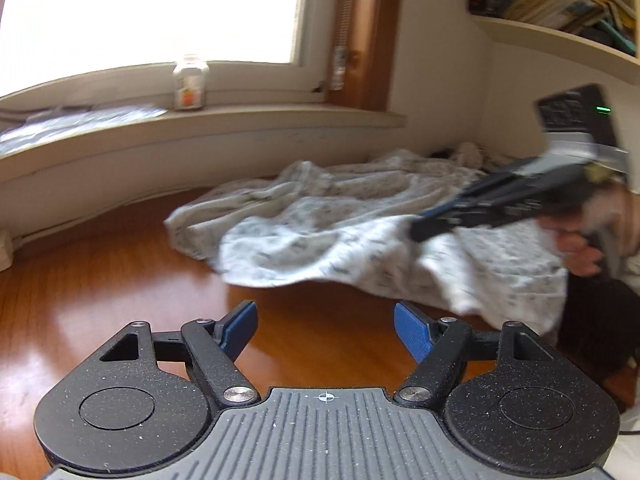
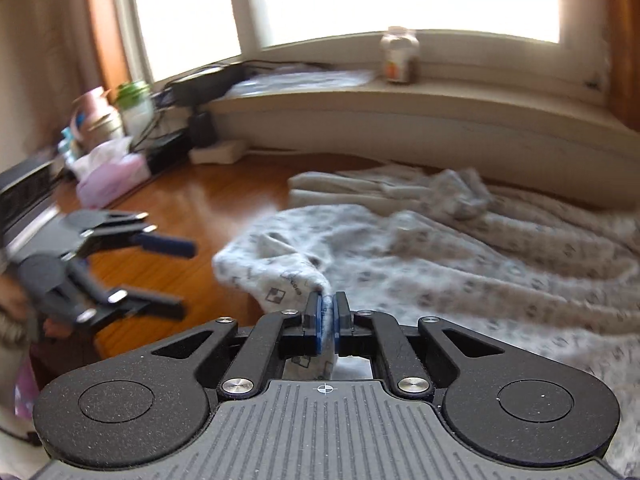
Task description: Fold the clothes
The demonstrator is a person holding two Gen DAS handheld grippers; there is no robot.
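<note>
While the white patterned garment (image 1: 360, 236) sprawls crumpled across the wooden worktop (image 1: 120, 280) below the window sill (image 1: 240, 120), the two cameras split the story. From the right wrist view, we get the close-up: a fold of the garment (image 2: 440, 264) rises straight into the right gripper (image 2: 328, 312), the blue pads pressed together on the cloth, jaws all but closed with the fabric pinched between them. The left wrist view shows what that one cannot — the same right gripper (image 1: 440, 220) from the side, blurred, over the cloth's near right part, with a hand (image 1: 580, 240) on its handle, and a wall shelf (image 1: 560, 36) crammed with books up in the corner. Back to the right wrist view for the far left clutter: a green-lidded jar (image 2: 134, 106), a pink pack (image 2: 112, 176), cables, all too blurred to read more. On the sill, a clear jar (image 1: 190, 82) with something orange inside; contents otherwise unclear. And the left gripper (image 1: 324, 332): jaws spread wide, nothing between them, poised over bare wood just short of the garment's near edge.
</note>
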